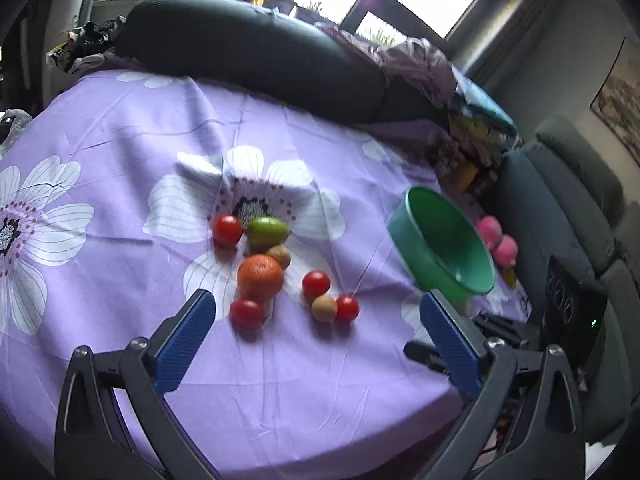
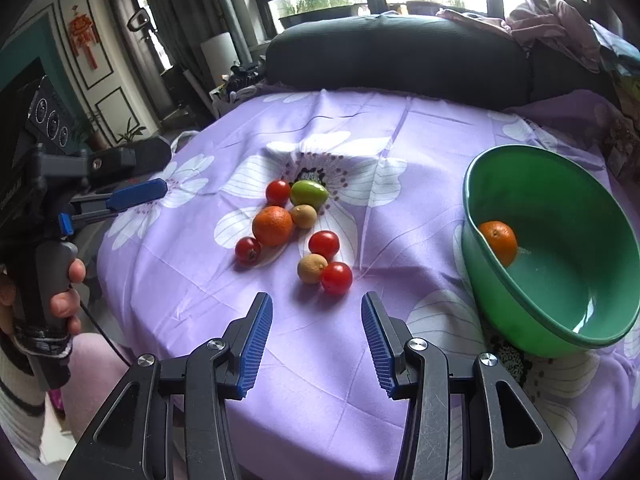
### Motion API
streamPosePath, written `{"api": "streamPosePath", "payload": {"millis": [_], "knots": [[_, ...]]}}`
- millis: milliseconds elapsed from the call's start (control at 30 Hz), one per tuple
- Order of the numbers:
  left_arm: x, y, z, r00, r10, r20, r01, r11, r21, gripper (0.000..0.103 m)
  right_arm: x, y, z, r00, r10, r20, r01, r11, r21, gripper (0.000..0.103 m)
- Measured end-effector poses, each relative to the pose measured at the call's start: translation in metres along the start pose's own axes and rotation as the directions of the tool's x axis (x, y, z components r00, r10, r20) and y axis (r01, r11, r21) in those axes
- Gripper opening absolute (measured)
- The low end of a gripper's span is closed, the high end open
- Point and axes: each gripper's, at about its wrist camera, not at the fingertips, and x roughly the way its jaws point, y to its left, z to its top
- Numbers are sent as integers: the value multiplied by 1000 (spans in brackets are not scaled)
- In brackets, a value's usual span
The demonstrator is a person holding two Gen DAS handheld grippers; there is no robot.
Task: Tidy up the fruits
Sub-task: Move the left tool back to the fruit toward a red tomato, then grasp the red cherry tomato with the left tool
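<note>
No text, label, brand or number can be read in either view. A red hanging ornament (image 2: pixel 83 38) on the far left wall carries a sign too small to make out, and the dark device (image 2: pixel 24 168) at the near left edge bears pale lettering too blurred to read.

The left gripper (image 1: pixel 316 310) is hovering with fingers spread wide. The right gripper (image 2: pixel 317 312) is hovering too, fingers parted and empty.

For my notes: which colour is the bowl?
Green bowl; right wrist view shows it best.
</note>
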Motion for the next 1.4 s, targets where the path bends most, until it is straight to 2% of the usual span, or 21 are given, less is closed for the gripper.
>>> {"api": "streamPosePath", "payload": {"millis": [67, 167, 267, 300, 433, 567, 733, 800, 900, 1200, 1267, 1400], "knots": [[8, 1, -8, 998, 61, -13, -60, 998, 31, 102, 6, 0, -2, 1000, -8, -18, 8, 1000, -4, 47], [24, 11, -17, 994, 90, -53, -89, 996, 21, 101, 15, 0, -2, 999, -21, -43, 21, 1000, -2, 47], [37, 16, -21, 980, 189, -68, -184, 981, 64, 96, 22, -2, -3, 998, -23, -63, 23, 1000, -5, 47], [39, 17, -22, 977, 204, -66, -198, 977, 81, 92, 24, -2, -3, 997, -26, -68, 26, 1000, -9, 47], [49, 18, -24, 967, 241, -76, -230, 964, 137, 87, 34, -4, -1, 995, -30, -91, 28, 999, -25, 47], [59, 21, -24, 964, 243, -104, -227, 962, 151, 74, 46, -6, 3, 993, -27, -113, 23, 999, -33, 47], [73, 24, -24, 957, 253, -143, -230, 960, 158, 69, 61, -7, 8, 989, -30, -144, 22, 998, -56, 47], [76, 25, -22, 957, 251, -147, -228, 961, 158, 60, 67, -8, 10, 987, -29, -160, 19, 998, -63, 47], [80, 27, -21, 956, 248, -155, -223, 962, 160, 53, 73, -8, 12, 984, -35, -175, 22, 997, -80, 47], [86, 29, -19, 955, 245, -169, -217, 962, 168, 43, 86, -11, 20, 980, -9, -201, -11, 995, -98, 47], [87, 30, -18, 954, 248, -166, -221, 961, 166, 38, 88, -12, 21, 979, -4, -201, -18, 994, -104, 38], [87, 31, -17, 953, 252, -166, -226, 961, 162, 34, 89, -11, 22, 979, 4, -203, -27, 993, -112, 32]]}}
